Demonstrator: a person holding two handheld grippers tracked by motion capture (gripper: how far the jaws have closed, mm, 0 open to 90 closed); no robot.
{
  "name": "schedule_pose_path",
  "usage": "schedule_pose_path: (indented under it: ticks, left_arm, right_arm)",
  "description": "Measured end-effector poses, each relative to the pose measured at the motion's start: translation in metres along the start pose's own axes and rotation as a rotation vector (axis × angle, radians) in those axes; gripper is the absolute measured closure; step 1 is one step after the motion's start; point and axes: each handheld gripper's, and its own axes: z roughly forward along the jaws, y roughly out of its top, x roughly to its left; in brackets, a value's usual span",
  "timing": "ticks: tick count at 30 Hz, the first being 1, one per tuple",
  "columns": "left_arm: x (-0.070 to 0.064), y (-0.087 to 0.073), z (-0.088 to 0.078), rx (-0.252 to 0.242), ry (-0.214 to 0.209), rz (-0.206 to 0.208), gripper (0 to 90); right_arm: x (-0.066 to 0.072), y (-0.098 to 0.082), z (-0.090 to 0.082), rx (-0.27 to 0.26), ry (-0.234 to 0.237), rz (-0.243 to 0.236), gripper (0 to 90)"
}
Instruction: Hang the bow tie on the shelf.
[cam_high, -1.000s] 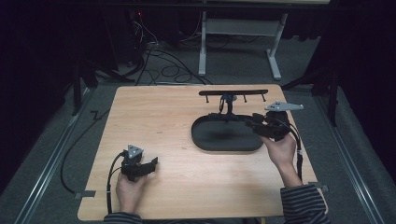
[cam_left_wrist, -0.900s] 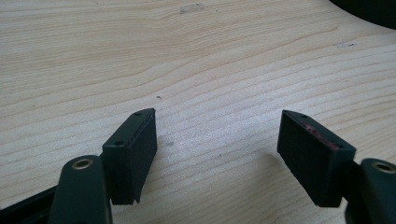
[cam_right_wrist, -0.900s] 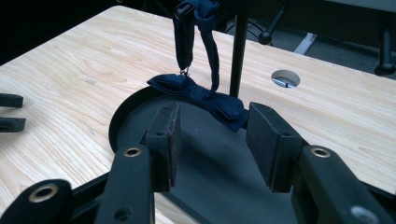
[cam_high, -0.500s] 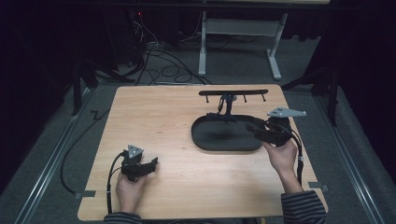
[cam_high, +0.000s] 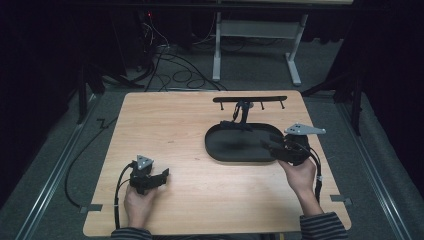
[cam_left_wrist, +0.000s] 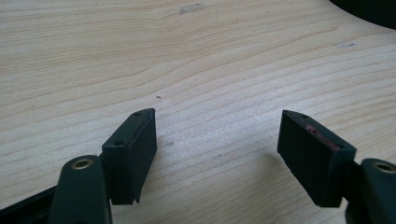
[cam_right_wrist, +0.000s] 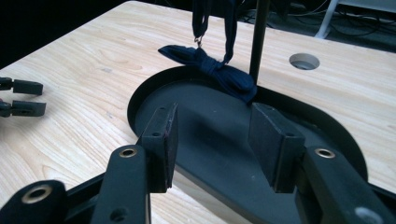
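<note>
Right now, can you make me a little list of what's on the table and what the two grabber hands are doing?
table: light wooden top
tray: black oval tray on the table's right half
stand: black post with a hook bar rising from the tray's far edge
strap: dark blue strap hanging down, its bundled end on the tray's rim
left gripper: open, over bare wood
right gripper: open, at the tray's near-right edge

High view looks forward and down over the whole table (cam_high: 165, 115). Left gripper view skims bare wood close up. Right gripper view peers low across the tray (cam_right_wrist: 140, 100); the tray (cam_high: 212, 150) also appears from above.
</note>
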Motion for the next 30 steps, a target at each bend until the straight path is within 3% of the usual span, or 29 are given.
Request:
schedule_pose_path:
  ticks: [30]
  left_arm:
    - [-0.001,0.000,0.000,0.002,0.004,0.004,28.9]
  right_arm:
    - [0.017,-0.045,0.019,0.041,0.051,0.007,49.9]
